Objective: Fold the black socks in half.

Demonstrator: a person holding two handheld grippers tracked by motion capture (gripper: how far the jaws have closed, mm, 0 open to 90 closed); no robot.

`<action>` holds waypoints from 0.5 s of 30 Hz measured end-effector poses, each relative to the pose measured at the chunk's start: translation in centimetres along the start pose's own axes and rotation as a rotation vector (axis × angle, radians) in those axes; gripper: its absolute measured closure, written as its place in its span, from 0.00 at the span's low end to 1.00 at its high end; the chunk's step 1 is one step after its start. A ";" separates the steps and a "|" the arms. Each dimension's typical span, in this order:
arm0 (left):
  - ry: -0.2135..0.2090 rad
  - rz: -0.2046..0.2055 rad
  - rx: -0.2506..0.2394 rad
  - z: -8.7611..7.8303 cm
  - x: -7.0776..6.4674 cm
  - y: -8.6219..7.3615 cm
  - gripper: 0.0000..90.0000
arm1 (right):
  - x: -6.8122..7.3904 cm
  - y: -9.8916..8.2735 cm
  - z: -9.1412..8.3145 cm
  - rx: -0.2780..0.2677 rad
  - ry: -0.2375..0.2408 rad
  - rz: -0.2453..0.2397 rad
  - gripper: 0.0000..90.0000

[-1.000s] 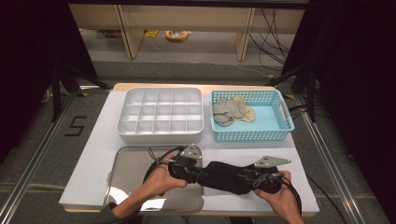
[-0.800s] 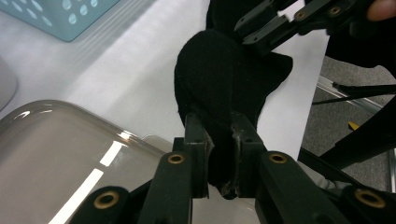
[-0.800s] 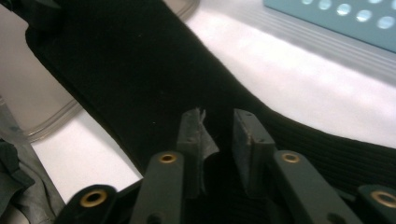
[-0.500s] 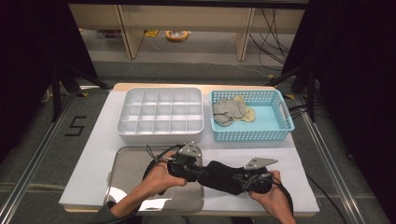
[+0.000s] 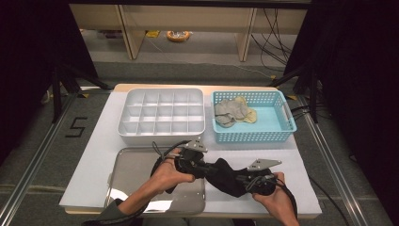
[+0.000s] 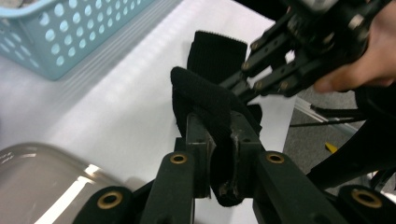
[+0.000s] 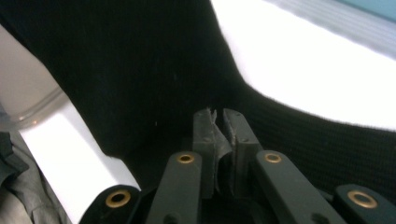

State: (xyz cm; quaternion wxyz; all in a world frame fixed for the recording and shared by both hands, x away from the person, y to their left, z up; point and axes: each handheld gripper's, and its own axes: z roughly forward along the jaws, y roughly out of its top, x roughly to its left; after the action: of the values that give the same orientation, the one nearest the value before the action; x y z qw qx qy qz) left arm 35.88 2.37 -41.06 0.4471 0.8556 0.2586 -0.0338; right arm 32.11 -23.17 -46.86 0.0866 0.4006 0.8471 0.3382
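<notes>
A black sock (image 5: 227,177) stretches between my two grippers over the white mat, just right of the metal tray. My left gripper (image 5: 206,168) is shut on one end, and in its own view the black sock (image 6: 205,88) folds up between its closed jaws (image 6: 217,123). My right gripper (image 5: 243,181) is shut on the other end, having closed its jaws within the last second. In the right gripper view the tips (image 7: 215,116) pinch the black sock (image 7: 140,70). The right gripper (image 6: 261,70) also shows in the left gripper view, gripping the sock's far end.
A white compartment tray (image 5: 162,113) stands at the back left. Beside it a blue basket (image 5: 277,127) holds grey and yellowish socks (image 5: 230,112). A shiny metal tray (image 5: 134,176) lies at the front left under my left forearm. The table's front edge is close behind my hands.
The right hand has edged slightly toward the left one, and the sock between them bunches up a little more. The left hand has stayed in place.
</notes>
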 end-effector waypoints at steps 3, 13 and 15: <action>0.005 0.009 0.008 0.4 -0.3 0.6 0.89 | -0.1 -0.4 0.6 0.006 0.013 0.009 0.94; -0.009 0.007 0.024 1.0 -0.5 1.4 0.89 | -0.4 -0.2 -1.9 -0.071 0.034 0.023 0.92; -0.003 0.011 0.031 0.7 -0.5 1.3 0.89 | -0.2 -0.2 -2.2 -0.081 0.042 0.046 0.92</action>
State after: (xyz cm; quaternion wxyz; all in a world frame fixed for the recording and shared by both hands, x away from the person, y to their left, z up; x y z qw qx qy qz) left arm 36.20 1.08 -40.38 0.4344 0.8638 0.2527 -0.0368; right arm 31.20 -24.50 -45.29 0.0773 0.4091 0.8249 0.3823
